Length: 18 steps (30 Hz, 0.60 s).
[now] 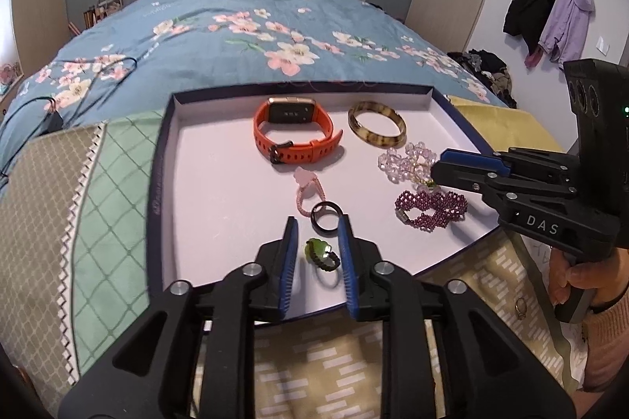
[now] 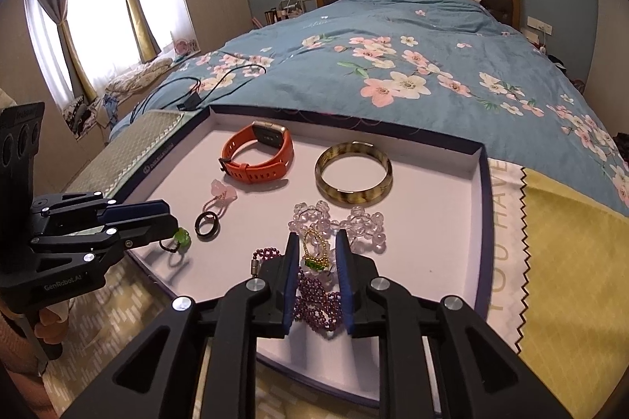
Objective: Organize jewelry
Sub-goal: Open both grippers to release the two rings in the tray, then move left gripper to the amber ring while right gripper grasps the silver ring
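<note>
Left wrist view alone shows coats (image 1: 550, 14) hung on a wall hook; right wrist view alone shows the curtained window (image 2: 98, 6). Shallow tray (image 1: 188, 183) on the bed (image 1: 236, 26) holds an orange watch (image 1: 295, 132), tortoiseshell bangle (image 1: 375, 130), clear bead bracelet (image 1: 405, 159), purple bead bracelet (image 1: 430, 208), pink charm (image 1: 304, 183) and black ring (image 1: 327, 216). Left gripper (image 1: 316, 242) has jaws released around the green-stone ring (image 1: 320, 252), pads not touching; right gripper (image 2: 316, 254) likewise stands released around the gold green-stone ring (image 2: 315, 252) above the bead bracelets.
</note>
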Available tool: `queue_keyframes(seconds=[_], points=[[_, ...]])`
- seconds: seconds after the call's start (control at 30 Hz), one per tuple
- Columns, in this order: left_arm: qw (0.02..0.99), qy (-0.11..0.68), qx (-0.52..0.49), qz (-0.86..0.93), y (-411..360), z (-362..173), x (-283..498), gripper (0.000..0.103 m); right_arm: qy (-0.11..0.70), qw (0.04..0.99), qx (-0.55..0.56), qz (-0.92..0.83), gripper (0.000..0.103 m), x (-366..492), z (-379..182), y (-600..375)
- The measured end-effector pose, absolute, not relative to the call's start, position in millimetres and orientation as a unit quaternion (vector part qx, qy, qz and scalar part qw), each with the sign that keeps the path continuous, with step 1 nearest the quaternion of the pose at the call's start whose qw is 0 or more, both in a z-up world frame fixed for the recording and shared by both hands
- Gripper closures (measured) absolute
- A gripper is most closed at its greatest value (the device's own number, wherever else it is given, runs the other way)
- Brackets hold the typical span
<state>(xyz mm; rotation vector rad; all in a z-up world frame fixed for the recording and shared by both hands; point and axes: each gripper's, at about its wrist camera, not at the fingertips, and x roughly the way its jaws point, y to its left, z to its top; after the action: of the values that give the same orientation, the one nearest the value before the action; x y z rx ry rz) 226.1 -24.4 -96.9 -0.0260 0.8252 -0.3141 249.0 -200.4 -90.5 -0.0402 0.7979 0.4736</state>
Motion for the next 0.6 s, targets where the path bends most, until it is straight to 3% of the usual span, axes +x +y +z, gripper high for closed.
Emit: queue_keyframes(seconds=[0.33,0.6], points=[[0.923,0.345,0.010,-0.171,-12,-64,176,0.067,0.348,0.905,0.007,0.245,0.074,212,-62,-220],[0.912,0.352,0.027,-0.210,-11,-70,133,0.062,0.349,0.903,0.003,0.251,0.069,166,-67,-234]])
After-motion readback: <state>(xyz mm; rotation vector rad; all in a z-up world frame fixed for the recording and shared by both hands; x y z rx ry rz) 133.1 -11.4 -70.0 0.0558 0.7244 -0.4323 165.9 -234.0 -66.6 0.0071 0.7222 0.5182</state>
